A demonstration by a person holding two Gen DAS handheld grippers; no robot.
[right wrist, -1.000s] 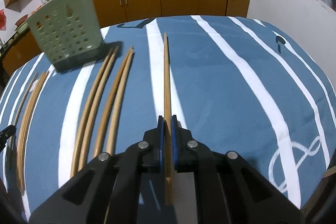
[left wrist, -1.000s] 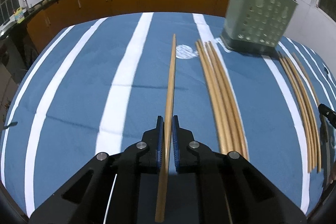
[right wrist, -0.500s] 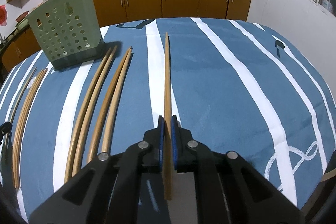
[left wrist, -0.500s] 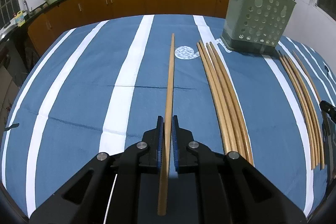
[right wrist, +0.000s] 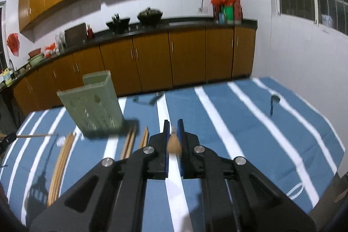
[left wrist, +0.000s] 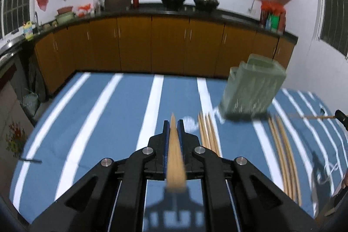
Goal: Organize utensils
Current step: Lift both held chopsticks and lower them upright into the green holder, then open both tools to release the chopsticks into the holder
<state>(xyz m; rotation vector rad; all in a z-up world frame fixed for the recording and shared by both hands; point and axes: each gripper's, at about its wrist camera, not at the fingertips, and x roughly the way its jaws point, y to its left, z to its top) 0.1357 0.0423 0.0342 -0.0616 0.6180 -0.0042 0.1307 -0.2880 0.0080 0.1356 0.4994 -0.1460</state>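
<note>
Kitchen wall of orange-brown cabinets (left wrist: 134,42) fills the background, dark countertop (right wrist: 152,27) above them with two black woks (left wrist: 205,1), both blurred.

Bench (left wrist: 121,114) in front under a blue cloth with white stripes.

Green perforated utensil holder (left wrist: 252,92) stands upright on the bench, right of centre in the left wrist view, left of centre (right wrist: 93,105) in the right wrist view. Motion blur on it in both.

Loose chopsticks lie flat on the cloth: one bundle (left wrist: 207,134) just in front of the holder's near-left corner, another bundle (left wrist: 285,151) further right, running toward the camera. In the right wrist view these are the sticks (right wrist: 62,160) at left and a few more (right wrist: 130,140) by the holder's base. Exact count cannot be told.

Left hand-held gripper (left wrist: 173,125) is clenched on a single chopstick (left wrist: 175,158), stick running along the finger line, lifted clear of the cloth, heavily blurred.

Right hand-held gripper (right wrist: 173,125) is clenched on another single chopstick (right wrist: 174,142), seen almost end-on, tip poking past the blue pads (right wrist: 166,129).

Far right edge of the left wrist view: the other gripper's black tip with a thin stick (left wrist: 315,116) pointing toward the holder.
</note>
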